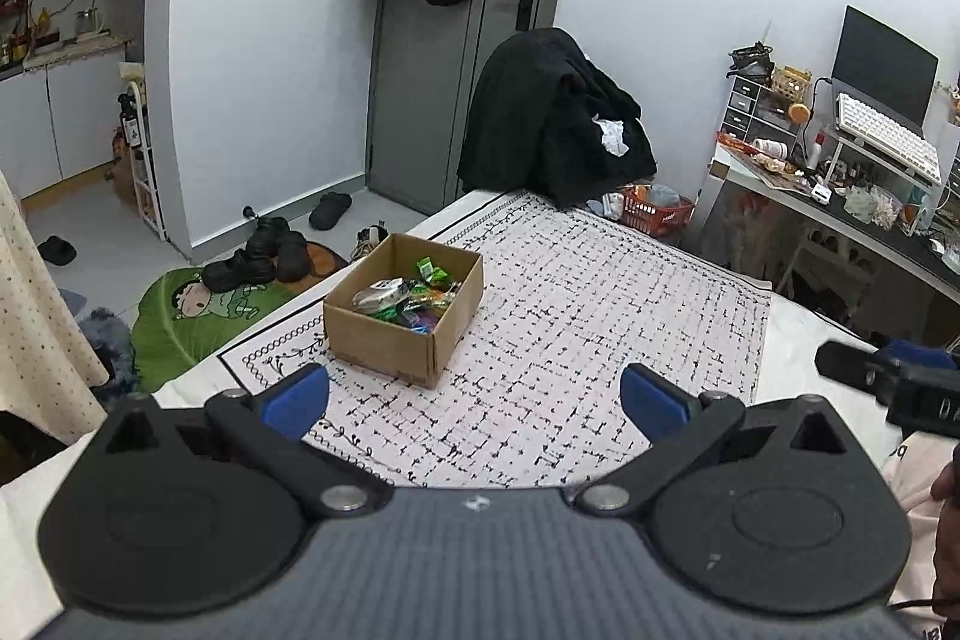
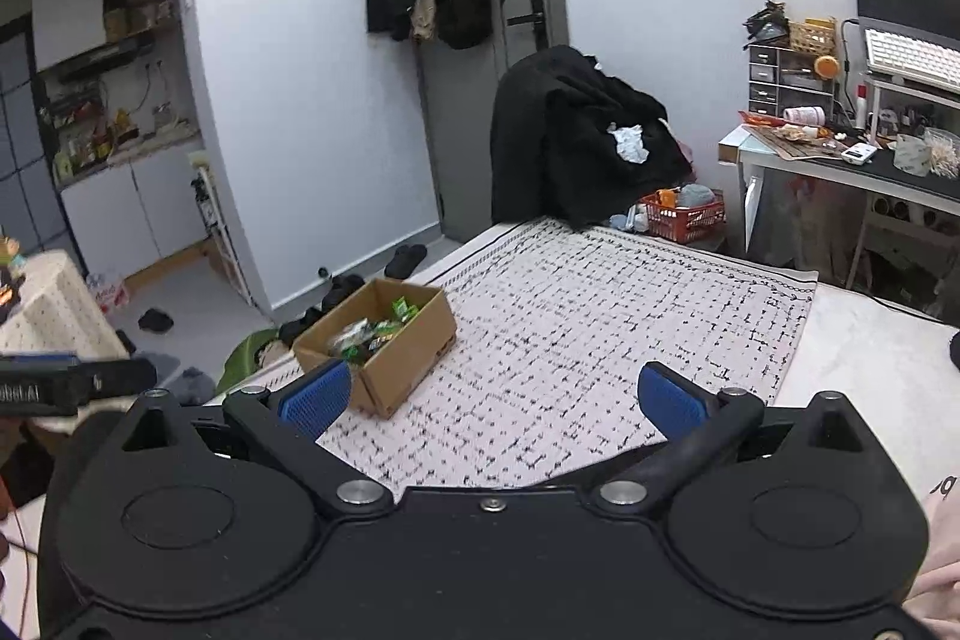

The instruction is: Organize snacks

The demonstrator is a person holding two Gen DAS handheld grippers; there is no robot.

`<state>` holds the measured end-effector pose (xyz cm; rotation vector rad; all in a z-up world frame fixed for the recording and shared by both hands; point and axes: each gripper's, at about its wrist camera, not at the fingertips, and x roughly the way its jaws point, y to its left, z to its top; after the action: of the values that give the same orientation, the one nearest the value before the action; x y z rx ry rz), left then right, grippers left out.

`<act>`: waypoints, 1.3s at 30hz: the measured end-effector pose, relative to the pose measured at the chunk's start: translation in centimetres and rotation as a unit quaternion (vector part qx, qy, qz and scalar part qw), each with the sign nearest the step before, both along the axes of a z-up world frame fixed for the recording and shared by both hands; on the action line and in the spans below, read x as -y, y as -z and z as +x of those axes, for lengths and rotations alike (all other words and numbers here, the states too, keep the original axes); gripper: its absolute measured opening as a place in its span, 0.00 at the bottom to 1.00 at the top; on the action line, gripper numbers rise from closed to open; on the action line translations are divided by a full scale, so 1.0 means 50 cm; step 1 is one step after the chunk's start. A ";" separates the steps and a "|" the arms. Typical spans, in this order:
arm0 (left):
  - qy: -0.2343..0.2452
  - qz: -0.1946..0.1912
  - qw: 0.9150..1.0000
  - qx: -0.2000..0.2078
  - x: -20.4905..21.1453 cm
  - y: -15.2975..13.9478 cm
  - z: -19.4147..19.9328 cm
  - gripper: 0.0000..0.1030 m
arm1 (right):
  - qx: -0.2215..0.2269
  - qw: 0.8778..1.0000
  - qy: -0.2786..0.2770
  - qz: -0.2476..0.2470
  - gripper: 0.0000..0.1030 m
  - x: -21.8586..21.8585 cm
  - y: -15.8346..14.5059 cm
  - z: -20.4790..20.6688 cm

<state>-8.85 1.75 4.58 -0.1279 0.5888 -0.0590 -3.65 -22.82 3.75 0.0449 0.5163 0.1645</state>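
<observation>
The cardboard box (image 1: pixel 403 309) with the snacks (image 1: pixel 408 298) stands on the patterned cloth (image 1: pixel 570 292), close to the left edge of the surface, and its top is open. The rest of the cloth, to the right of the box and in front of it, is bare and gives open room.

The left gripper (image 1: pixel 474 397) is wide open and holds nothing. The right gripper (image 2: pixel 493 394) is also wide open and empty; its left finger (image 2: pixel 315 396) partly covers the near corner of the box.

Behind the far edge stand a chair with black clothes (image 1: pixel 555 118) and a red basket (image 1: pixel 655 209). No writing on the snacks can be read.
</observation>
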 end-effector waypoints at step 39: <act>-0.005 0.007 1.000 -0.008 -0.020 0.013 -0.019 1.00 | -0.043 0.999 -0.019 0.009 1.00 -0.028 0.028 -0.011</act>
<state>-9.79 2.73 3.94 -0.1186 0.6046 -0.0441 -4.19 -21.41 2.35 0.0601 0.6026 0.2055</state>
